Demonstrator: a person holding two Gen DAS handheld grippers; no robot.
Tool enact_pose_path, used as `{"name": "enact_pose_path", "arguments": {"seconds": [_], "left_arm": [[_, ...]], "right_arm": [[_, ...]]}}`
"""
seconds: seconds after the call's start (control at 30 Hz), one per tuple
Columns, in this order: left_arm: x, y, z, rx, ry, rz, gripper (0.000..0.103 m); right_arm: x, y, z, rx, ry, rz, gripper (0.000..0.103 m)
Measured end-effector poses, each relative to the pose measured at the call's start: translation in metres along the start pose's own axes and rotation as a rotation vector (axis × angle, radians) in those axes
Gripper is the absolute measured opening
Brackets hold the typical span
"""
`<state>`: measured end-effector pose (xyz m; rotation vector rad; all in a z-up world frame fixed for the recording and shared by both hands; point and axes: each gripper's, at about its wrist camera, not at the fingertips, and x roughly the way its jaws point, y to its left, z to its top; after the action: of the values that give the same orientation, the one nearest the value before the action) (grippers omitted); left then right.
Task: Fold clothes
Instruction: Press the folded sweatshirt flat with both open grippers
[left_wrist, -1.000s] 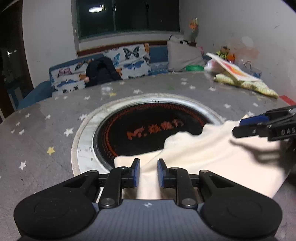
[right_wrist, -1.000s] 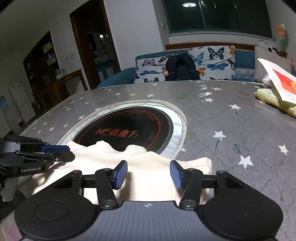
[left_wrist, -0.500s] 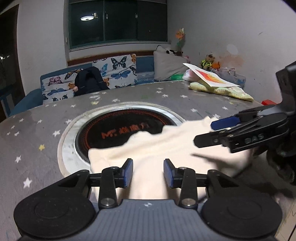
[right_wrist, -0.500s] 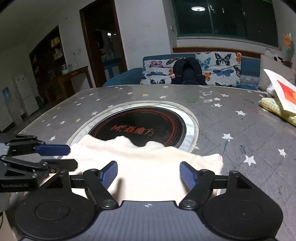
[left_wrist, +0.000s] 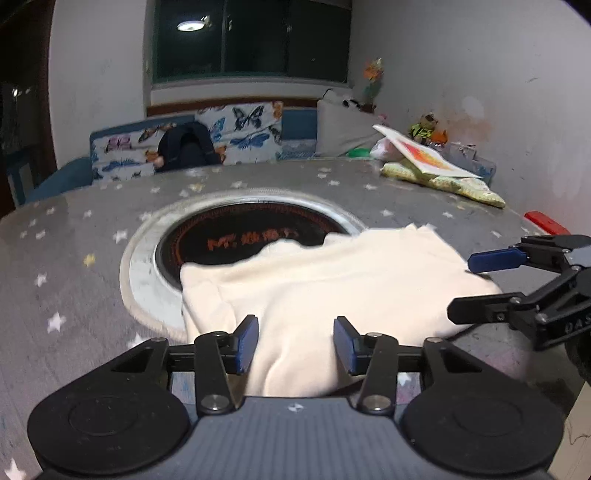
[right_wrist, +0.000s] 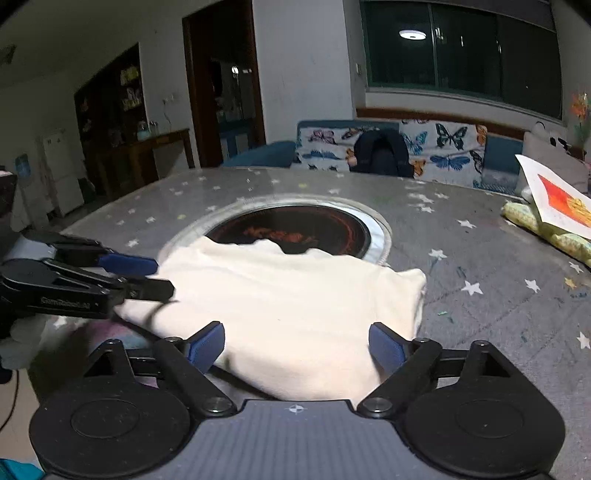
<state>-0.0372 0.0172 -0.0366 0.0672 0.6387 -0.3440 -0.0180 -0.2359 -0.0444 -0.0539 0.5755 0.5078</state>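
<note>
garment: one cream cloth (left_wrist: 332, 284), folded into a thick, roughly rectangular bundle; plain, no print visible; soft rounded folds along its near edge, a wavy far edge.
garment location: on the table (left_wrist: 74, 258), near its front edge; the far edge of the cloth overlaps the round black insert (left_wrist: 243, 236) set in the table centre.
garment orientation: long axis runs left to right, parallel to the front edge of the table; in the right wrist view a blunt corner of the cloth (right_wrist: 295, 302) points toward the right side of the table.
materials: cloth looks like a matte knit; table cover is grey with white and yellow stars, slightly glossy; insert is black with orange ring markings and lettering, bordered by a pale metal ring.
left gripper (left_wrist: 295, 343): jaws moderately apart, straddling the near left portion of the cloth; blue pads visible on both fingers; nothing clamped.
right gripper (right_wrist: 297, 345): jaws wide apart, above the near right portion of the cloth; nothing clamped.
cross views: each gripper appears side-on in the other's view, fingers parted at the cloth's end.
background: sofa with butterfly cover (left_wrist: 236, 136) behind the table; patterned cushion and a board (left_wrist: 436, 166) at the far right corner of the table.
</note>
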Motion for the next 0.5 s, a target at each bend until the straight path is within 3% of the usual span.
{"name": "enact_pose_path", "arguments": {"seconds": [0.1, 0.33, 0.5], "left_arm": [[0.002, 0.001, -0.005, -0.021, 0.017, 0.006, 0.051], [-0.008, 0.004, 0.002, -0.058, 0.003, 0.031, 0.083], [-0.006, 0.008, 0.003, -0.1, 0.032, 0.053, 0.088]], "right_arm": [[0.006, 0.003, -0.006, -0.01, 0.023, 0.002, 0.093], [0.007, 0.011, -0.002, -0.056, 0.01, 0.001, 0.103], [0.022, 0.011, 0.005, -0.038, 0.019, 0.0, 0.103]]}}
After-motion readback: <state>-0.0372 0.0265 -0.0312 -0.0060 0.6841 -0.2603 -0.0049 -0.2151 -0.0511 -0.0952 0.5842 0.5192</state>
